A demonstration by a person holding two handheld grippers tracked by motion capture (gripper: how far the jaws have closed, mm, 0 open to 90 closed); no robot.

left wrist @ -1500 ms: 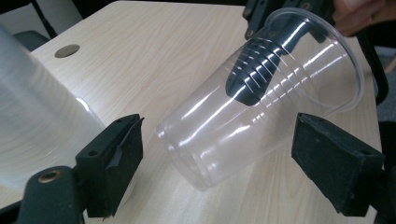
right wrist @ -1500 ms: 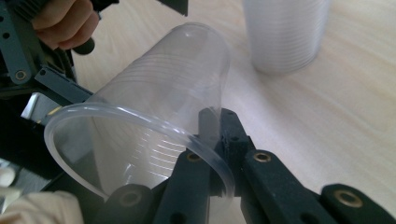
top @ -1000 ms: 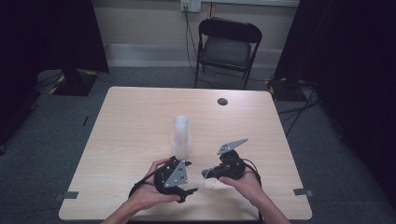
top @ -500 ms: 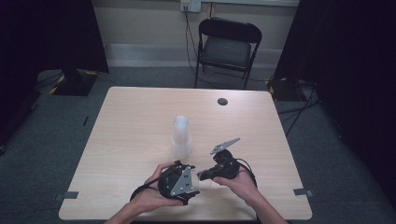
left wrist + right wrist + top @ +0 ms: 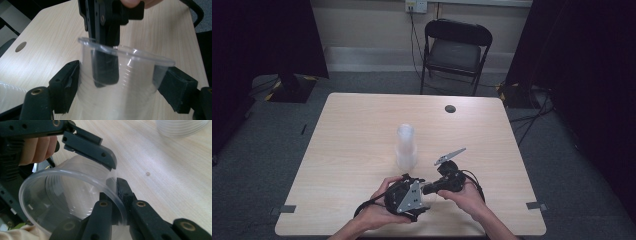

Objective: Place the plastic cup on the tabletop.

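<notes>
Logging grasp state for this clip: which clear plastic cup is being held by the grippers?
The single clear cup near the table's front edge, gripped by both sets of jaws; the stack of cups stands untouched mid-table.

I see a clear plastic cup (image 5: 120, 82) with a rolled rim, ribbed wall and open mouth, gripped across its body between the left gripper's (image 5: 120, 90) jaws. The right gripper (image 5: 117, 202) pinches its rim, one jaw inside the mouth, one outside. A stack (image 5: 405, 146) of like cups stands upright mid-table, well apart.
</notes>
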